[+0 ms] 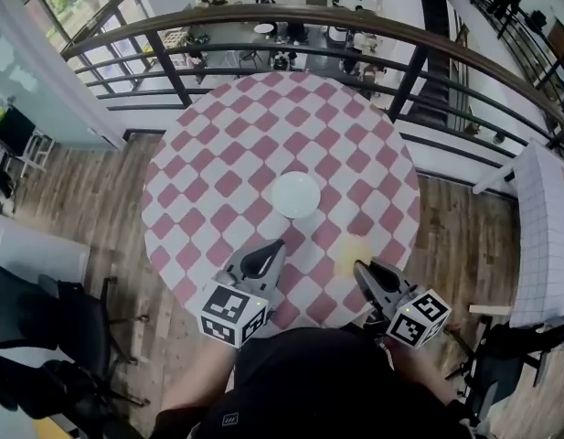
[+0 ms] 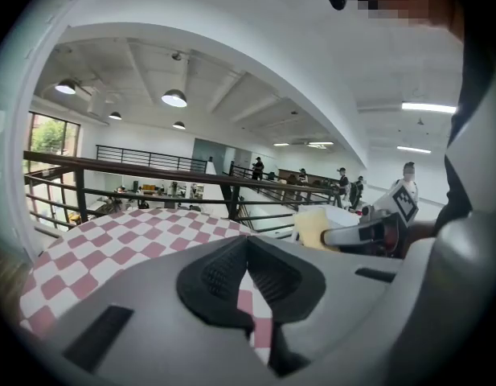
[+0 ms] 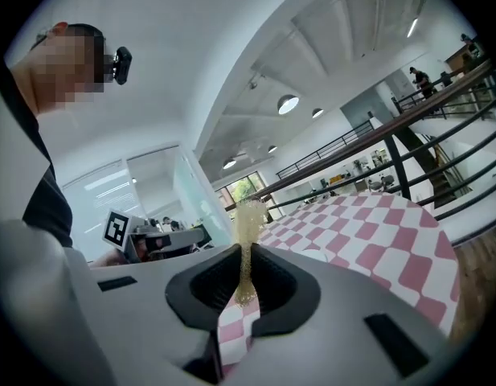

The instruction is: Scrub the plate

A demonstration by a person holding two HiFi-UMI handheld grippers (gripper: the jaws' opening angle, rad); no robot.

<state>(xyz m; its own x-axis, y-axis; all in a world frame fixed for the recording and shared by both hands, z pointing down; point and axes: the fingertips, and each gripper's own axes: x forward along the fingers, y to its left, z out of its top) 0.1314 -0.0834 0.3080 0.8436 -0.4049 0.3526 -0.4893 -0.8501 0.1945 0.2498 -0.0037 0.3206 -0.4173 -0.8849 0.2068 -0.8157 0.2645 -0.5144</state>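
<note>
- Head view: a round table (image 1: 218, 135) with a pink-and-white checked cloth stands against a curved railing (image 1: 291, 16).
- Head view: the white plate (image 1: 295, 194) lies flat at about the middle of the table, well apart from every edge. Its surface is bare.
- Head view: the left gripper (image 1: 278, 245) is above the near edge of the table, left of centre. It points toward the plate, and its tips are near the plate's rim but apart from it.
- Head view: the right gripper (image 1: 362, 271) is above the near edge, right of centre. A yellow sponge (image 1: 352, 250), blurred, sticks out ahead of its tips, over the cloth and apart from the plate.
- Head view: each gripper carries its marker cube close to the person's body.
- Left gripper view: the two black jaw pads meet with no gap. Nothing is between them, and checked cloth shows below. The right gripper (image 2: 332, 236) with the sponge (image 2: 312, 223) shows at the right side.
- Right gripper view: the jaws are clamped on the sponge (image 3: 248, 215), which stands edge-on between the pads and rises above them.
- Right gripper view: the left gripper (image 3: 179, 233) shows at the left side. A pale patch on the cloth beyond the right pad may be the plate; this cannot be told for certain.
</note>
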